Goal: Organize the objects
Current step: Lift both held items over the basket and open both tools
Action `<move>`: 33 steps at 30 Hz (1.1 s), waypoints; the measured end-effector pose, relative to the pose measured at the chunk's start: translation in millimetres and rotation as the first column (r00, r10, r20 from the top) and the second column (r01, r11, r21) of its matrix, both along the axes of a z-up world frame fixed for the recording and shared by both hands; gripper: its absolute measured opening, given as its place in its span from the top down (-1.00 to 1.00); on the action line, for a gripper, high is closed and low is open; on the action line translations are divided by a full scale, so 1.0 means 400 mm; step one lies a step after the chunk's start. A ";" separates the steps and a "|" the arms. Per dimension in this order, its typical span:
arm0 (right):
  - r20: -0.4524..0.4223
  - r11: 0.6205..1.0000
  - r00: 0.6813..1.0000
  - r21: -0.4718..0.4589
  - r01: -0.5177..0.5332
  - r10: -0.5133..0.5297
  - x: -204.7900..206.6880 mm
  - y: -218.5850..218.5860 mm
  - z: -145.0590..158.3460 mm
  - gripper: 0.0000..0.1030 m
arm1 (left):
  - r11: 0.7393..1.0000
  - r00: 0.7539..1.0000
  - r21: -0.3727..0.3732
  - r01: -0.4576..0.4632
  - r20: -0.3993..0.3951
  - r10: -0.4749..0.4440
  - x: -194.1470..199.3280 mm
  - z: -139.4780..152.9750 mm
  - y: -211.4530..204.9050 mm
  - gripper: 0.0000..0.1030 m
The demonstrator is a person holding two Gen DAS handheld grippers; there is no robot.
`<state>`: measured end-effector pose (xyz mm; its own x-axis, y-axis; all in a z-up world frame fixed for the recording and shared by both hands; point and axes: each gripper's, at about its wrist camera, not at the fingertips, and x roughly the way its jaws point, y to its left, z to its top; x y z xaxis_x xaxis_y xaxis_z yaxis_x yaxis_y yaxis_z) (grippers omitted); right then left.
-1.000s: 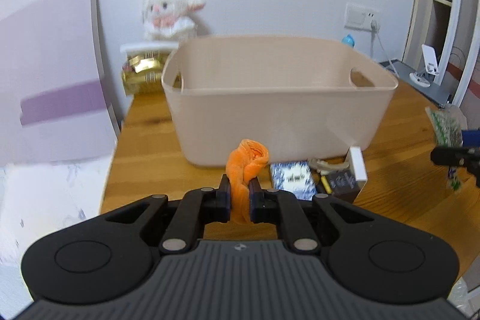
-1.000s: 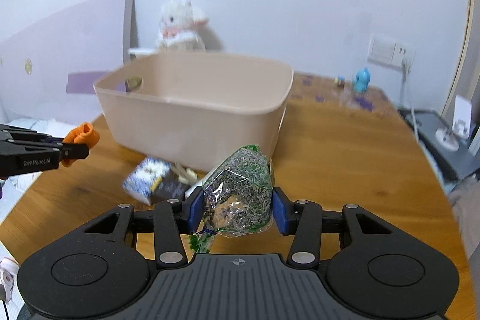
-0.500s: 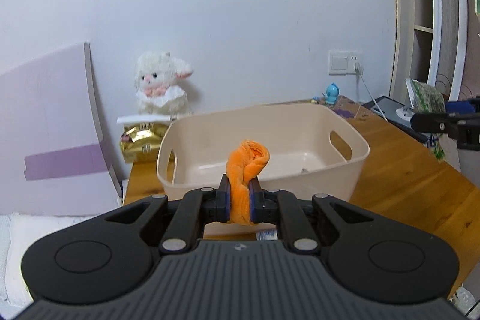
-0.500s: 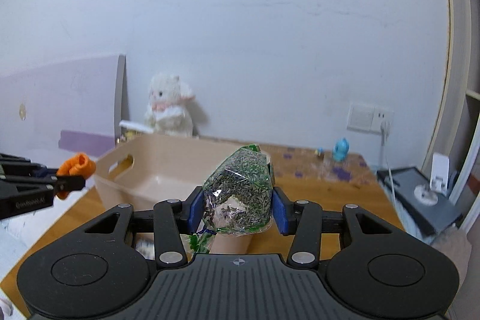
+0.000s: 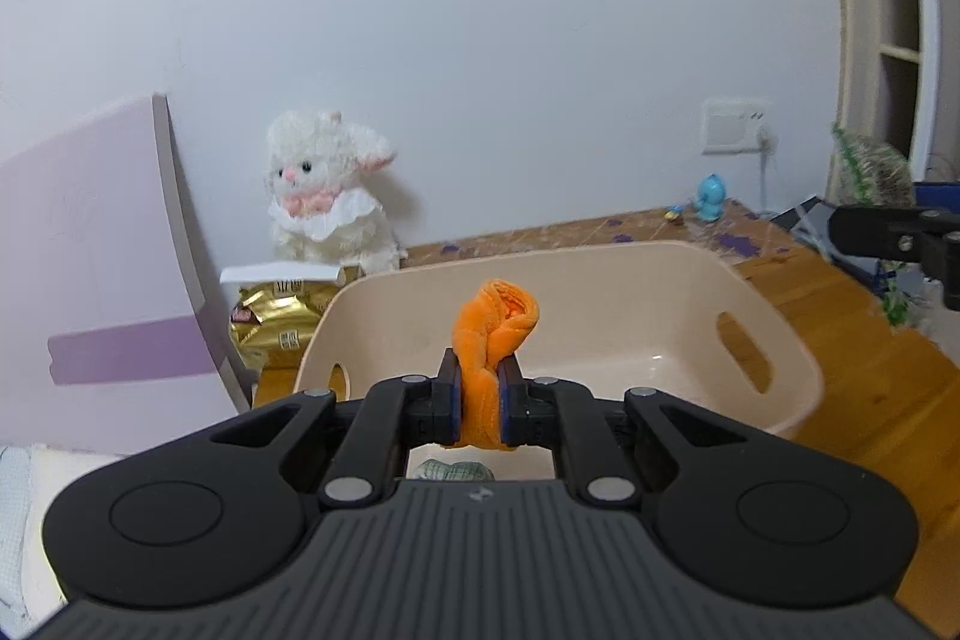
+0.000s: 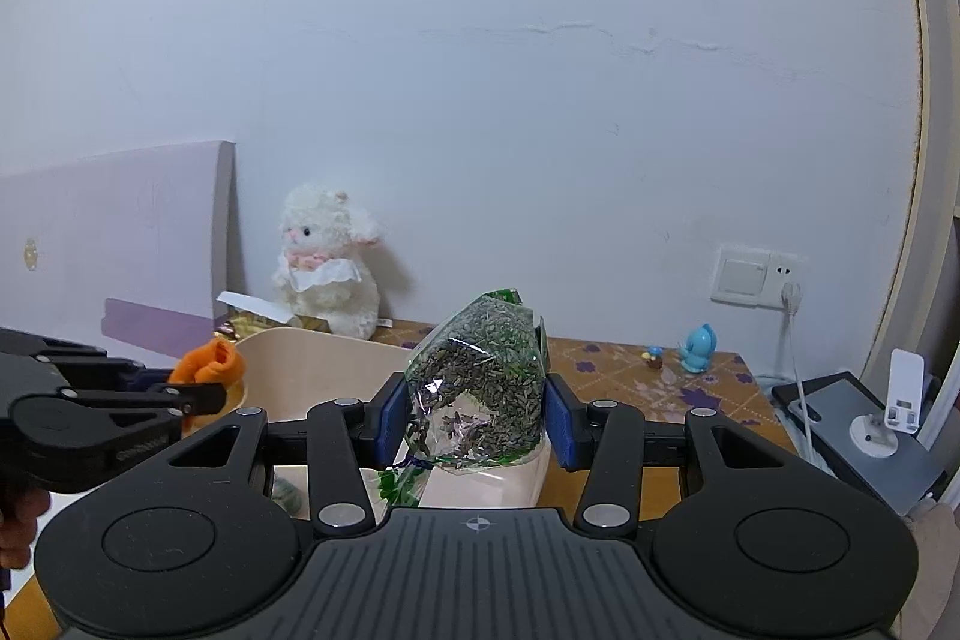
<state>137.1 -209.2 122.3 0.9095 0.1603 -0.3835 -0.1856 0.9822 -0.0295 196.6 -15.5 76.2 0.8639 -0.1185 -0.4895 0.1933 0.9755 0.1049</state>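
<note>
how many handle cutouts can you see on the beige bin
2. One cutout is in the right end wall of the beige bin; the other is in the left end wall, partly hidden behind the left gripper.

A wooden worktop (image 5: 852,400) is carrying everything here, its far strip patterned with purple flowers. A beige plastic basket (image 5: 780,340) with cut-out handles is sitting on it. Behind the basket, against the wall, a gold foil package (image 5: 270,322) is lying on the worktop, with a white plush lamb (image 5: 327,196) sitting by it. A small blue figurine (image 6: 699,349) is standing near the back edge beside a tinier toy (image 6: 652,358). At the right end, a dark flat device (image 6: 840,418) is lying with a white stand (image 6: 894,412) resting on it.
</note>
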 end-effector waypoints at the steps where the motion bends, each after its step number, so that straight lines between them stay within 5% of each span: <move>1: -0.008 1.000 1.000 -0.005 0.002 -0.002 0.016 0.004 -0.007 0.15 | 1.000 1.000 0.011 -0.010 -0.010 0.011 0.016 -0.011 -0.005 0.75; 13: -0.219 0.994 0.976 -0.111 -0.018 -0.007 0.184 0.067 -0.171 0.15 | 0.992 0.980 0.091 -0.091 -0.168 0.106 0.154 -0.151 -0.029 0.74; 18: -0.269 0.997 0.963 -0.080 -0.006 -0.016 0.192 0.054 -0.214 0.05 | 0.991 0.976 0.087 -0.097 -0.185 0.112 0.156 -0.162 -0.021 0.62; 25: -0.207 0.998 0.978 -0.064 0.009 -0.022 0.149 0.037 -0.171 -0.47 | 0.991 0.986 0.073 -0.110 -0.122 0.118 0.106 -0.115 -0.010 -0.60; 33: -0.158 1.000 0.987 -0.022 0.010 -0.013 0.050 -0.003 -0.110 -0.82 | 0.993 0.992 0.067 -0.095 -0.077 0.100 0.012 -0.053 0.012 -0.88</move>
